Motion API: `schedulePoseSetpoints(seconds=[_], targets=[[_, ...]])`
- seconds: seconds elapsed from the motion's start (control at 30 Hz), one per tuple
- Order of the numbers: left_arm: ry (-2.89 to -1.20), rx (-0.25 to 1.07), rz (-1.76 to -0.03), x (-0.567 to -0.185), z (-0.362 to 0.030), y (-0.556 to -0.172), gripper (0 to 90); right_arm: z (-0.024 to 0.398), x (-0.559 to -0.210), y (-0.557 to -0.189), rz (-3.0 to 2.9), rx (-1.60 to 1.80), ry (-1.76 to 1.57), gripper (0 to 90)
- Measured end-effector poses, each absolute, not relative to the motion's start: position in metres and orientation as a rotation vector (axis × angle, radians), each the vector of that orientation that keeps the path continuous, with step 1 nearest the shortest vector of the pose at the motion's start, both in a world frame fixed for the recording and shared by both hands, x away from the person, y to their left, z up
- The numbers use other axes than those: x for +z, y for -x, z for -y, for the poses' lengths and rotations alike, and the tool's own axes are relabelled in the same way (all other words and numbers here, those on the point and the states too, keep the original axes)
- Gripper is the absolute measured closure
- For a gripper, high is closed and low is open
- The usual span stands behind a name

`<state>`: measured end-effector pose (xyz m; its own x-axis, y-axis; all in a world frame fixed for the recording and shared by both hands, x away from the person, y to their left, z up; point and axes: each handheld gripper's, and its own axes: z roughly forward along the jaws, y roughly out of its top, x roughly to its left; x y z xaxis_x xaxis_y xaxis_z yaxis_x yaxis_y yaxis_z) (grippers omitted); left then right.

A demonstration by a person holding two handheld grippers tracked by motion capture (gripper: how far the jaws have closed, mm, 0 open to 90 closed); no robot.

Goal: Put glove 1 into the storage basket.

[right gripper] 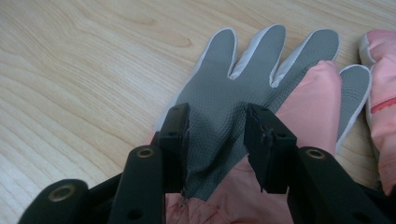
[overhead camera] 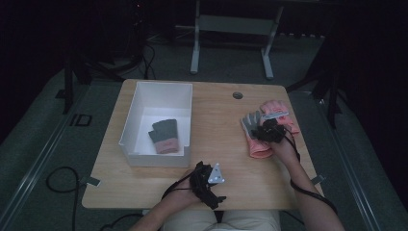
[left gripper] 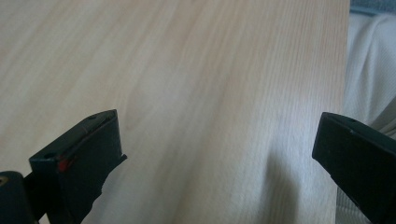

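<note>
A pink glove (overhead camera: 259,147) with a grey palm (right gripper: 243,79) lies palm up at the right of the wooden table (overhead camera: 216,125). My right gripper (overhead camera: 267,130) is down on it; in the right gripper view (right gripper: 217,126) its jaws stand partly apart, with a raised fold of the grey palm fabric gathered between them and touching both. A second pink glove (overhead camera: 280,108) (right gripper: 380,93) lies just beyond. My left gripper (overhead camera: 211,191) hovers low near the front edge, jaws wide apart (left gripper: 217,130) over bare wood, nothing between them.
A white open box (overhead camera: 159,87) stands at the left of the table with a grey glove with a pink cuff (overhead camera: 163,136) inside. A round cable hole (overhead camera: 237,95) sits near the far edge. The person's light clothing (left gripper: 369,70) shows past the front edge.
</note>
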<state>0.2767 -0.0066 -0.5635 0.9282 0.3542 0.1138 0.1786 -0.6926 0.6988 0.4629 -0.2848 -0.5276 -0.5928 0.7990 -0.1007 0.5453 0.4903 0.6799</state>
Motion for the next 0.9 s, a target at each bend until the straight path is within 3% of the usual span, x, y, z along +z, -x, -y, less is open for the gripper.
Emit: schedulePoseSetpoints(seconds=[0.17, 0.47, 0.7, 0.9], targets=[[-2.312, 0.343, -0.386, -0.568, 0.004, -0.268, 1.3, 0.281, -0.534, -0.463, -2.357, 0.795, -1.047, 61.9], [-2.271, 0.347, -0.418, -0.571, -0.004, -0.261, 1.4, 0.278, -0.538, -0.465, -2.345, 0.819, -1.218, 86.5], [-2.274, 0.361, -0.429, -0.574, -0.005, -0.261, 1.4, 0.274, -0.513, -0.449, -2.248, 0.863, -1.317, 89.3], [-2.265, 0.369, -0.417, -0.576, -0.006, -0.261, 1.4, 0.266, -0.47, -0.413, -2.149, 0.969, -1.327, 89.4]])
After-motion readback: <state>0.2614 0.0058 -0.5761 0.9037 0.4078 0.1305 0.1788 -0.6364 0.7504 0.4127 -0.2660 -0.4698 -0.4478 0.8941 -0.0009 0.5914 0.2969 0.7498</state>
